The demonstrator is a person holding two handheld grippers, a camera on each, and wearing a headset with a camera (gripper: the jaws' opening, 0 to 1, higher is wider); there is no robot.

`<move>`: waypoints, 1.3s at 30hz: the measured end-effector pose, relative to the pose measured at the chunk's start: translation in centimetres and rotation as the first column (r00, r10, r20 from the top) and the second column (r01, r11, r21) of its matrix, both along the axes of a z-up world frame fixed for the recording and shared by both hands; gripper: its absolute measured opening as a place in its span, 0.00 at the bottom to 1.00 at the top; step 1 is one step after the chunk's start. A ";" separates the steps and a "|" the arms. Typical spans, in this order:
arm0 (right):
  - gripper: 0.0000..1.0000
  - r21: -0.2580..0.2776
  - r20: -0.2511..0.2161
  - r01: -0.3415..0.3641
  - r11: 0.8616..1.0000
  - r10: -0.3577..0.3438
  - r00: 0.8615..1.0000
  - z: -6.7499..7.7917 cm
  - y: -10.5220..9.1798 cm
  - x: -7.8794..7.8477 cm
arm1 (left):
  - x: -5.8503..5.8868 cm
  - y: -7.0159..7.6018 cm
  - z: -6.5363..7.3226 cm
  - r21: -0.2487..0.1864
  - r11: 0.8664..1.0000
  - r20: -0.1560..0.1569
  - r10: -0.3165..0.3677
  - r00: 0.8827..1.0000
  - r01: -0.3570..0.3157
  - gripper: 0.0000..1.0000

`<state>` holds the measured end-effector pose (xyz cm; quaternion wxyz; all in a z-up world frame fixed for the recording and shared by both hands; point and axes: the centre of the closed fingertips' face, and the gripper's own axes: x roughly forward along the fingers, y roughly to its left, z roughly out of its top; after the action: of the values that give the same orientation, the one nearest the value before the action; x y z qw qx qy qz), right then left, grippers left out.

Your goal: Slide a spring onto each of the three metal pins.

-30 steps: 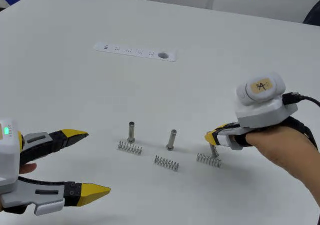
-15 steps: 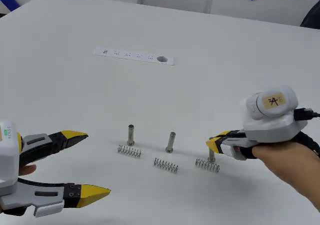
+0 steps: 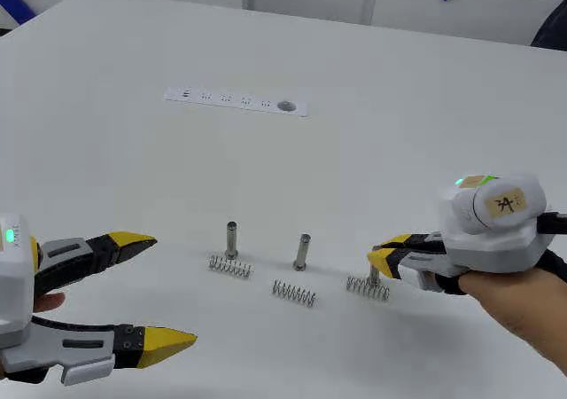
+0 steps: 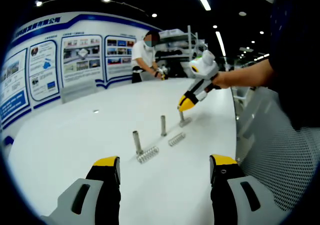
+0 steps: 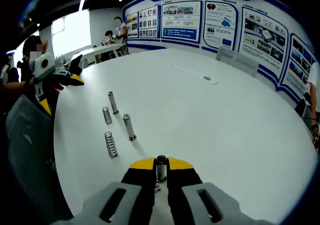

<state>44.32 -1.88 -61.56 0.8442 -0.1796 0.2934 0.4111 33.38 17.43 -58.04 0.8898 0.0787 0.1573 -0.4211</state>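
Observation:
Three short metal pins stand in a row on the white table: left pin (image 3: 232,238), middle pin (image 3: 303,250), right pin (image 5: 161,168). A loose spring lies in front of each: left spring (image 3: 230,265), middle spring (image 3: 294,293), right spring (image 3: 367,287). My right gripper (image 3: 383,257) is low over the right end of the row, its yellow tips shut on the right pin. At the near left, my left gripper (image 3: 164,288) is held wide open and holds nothing; its own view looks along the row, with the left pin (image 4: 136,141) closest.
A white power strip (image 3: 237,100) lies flat further back on the table (image 3: 425,124). A person (image 4: 145,55) stands beyond the table's far end in the left gripper view. Mesh chair backs sit by the table edges.
My right gripper has come down a little, so its tips now sit around the right pin. The left gripper has stayed where it was, still open. The head camera has shifted slightly.

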 end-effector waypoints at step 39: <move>0.16 -0.031 -0.043 0.003 1.000 -0.004 0.999 -1.6 -2.3 -1.4 | -0.1 -0.4 -0.1 -0.004 1.000 -0.007 -0.009 1.000 0.009 0.73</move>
<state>42.92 -4.14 -63.18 0.8356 -0.1830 0.3181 0.4087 33.31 17.02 -58.18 0.8875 0.0764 0.1593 -0.4256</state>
